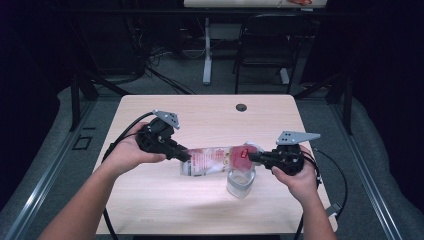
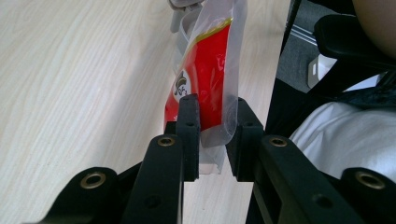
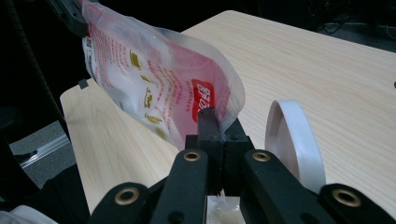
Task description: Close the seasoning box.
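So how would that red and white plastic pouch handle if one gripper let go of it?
Probably floppy: the pouch curves and bulges between the left gripper and right gripper, each pinching an end. Its glossy film looks slippery, so it might slide from one grip. It seems light, sagging little above the clear container.

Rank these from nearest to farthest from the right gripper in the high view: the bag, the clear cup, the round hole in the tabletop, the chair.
From the right gripper:
1. Bag: pinched in its jaws, stretching left.
2. Clear cup: on the table just below and left of it.
3. Round hole: near the table's far edge.
4. Chair: on the floor beyond the table.
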A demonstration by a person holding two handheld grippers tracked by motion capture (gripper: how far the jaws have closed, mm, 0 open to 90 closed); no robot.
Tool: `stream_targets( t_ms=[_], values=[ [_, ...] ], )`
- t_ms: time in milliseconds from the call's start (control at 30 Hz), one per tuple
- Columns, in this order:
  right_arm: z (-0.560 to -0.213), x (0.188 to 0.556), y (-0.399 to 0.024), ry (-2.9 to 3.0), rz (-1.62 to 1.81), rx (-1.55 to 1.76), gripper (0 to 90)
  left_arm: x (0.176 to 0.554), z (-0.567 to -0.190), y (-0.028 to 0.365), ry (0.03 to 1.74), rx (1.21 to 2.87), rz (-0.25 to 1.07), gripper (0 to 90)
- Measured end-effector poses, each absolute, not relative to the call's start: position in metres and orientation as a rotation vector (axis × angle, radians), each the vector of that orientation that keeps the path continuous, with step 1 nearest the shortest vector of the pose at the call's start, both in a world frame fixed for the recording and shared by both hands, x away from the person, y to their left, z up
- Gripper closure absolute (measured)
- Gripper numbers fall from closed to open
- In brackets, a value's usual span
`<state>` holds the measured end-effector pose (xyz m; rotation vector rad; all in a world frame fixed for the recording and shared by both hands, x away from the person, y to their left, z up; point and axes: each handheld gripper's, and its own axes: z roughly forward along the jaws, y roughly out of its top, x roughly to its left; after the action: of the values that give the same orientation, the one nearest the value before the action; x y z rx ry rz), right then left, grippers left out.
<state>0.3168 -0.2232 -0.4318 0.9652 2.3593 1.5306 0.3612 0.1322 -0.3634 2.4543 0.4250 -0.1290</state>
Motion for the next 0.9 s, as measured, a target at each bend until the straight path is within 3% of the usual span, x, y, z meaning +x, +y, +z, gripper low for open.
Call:
stream_targets(
  t_ms=[900],
  values=[
    [-0.433, 0.316, -0.216, 2.38, 1.552, 0.966, 89.9, 0.358, -0.346, 0.139, 0.429, 2.452, -0.096, 78.3]
  ],
)
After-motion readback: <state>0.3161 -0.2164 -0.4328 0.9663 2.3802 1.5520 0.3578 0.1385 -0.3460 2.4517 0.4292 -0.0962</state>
